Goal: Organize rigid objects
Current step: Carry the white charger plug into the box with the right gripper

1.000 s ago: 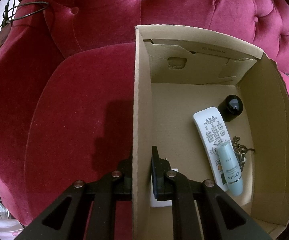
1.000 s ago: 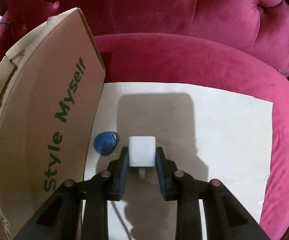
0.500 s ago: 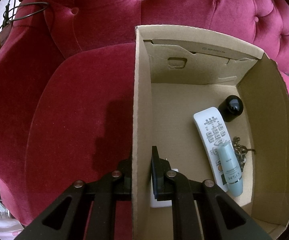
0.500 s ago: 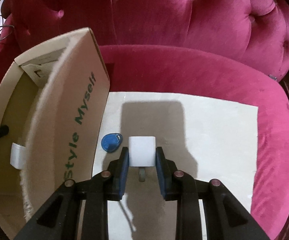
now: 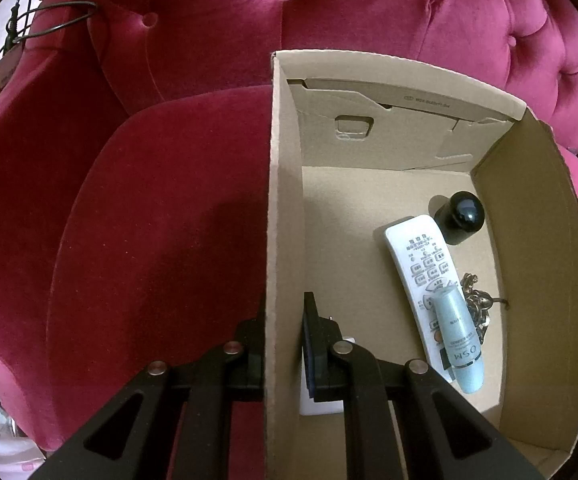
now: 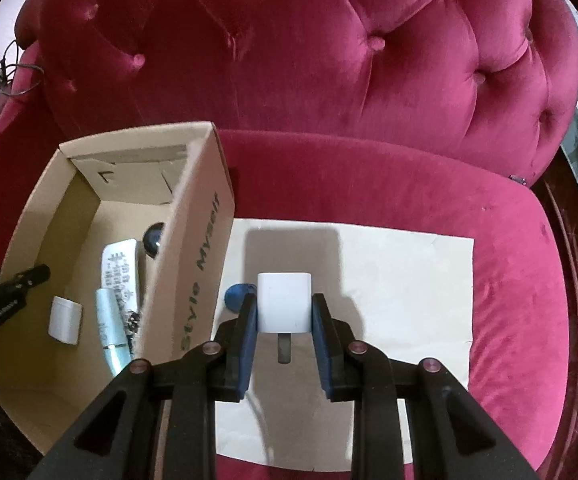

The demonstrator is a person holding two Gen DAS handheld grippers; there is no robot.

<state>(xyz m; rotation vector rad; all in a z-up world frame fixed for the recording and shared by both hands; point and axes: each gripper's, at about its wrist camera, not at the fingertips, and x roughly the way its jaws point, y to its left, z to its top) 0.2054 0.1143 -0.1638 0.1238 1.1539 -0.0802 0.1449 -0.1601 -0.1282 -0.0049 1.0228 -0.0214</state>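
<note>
The white plug adapter point(image 6: 284, 307) is a small, smooth, boxy block with rounded edges and a metal prong sticking out of its near face; it sits clamped between the blue pads of the right gripper point(image 6: 284, 312), held in the air above a pale sheet point(image 6: 401, 300) spread on the seat of the crimson tufted sofa point(image 6: 329, 60), to the right of the cardboard box point(image 6: 205, 216). Just beside the box's outer wall, on the sheet, lies a blue teardrop key fob point(image 6: 236, 297), partly hidden behind the gripper's left finger. That outer wall carries green lettering reading "Style Myself". Inside the box lie a white remote control point(image 5: 423, 276) with rows of small buttons whose labels are too small to read, a pale blue tube point(image 5: 459, 342) resting across the remote's near end and printed "OSM", a black round-topped cap or bottle point(image 5: 460, 216) at the remote's far end, a tangle of gold-coloured chain point(image 5: 477, 304) against the box's right wall, and another white block point(image 6: 65, 319) near the left wall. A line of small print on the box's far inner flap cannot be made out. The left gripper point(image 5: 285, 344) is clenched on the box's left wall, one finger outside and one inside.
</note>
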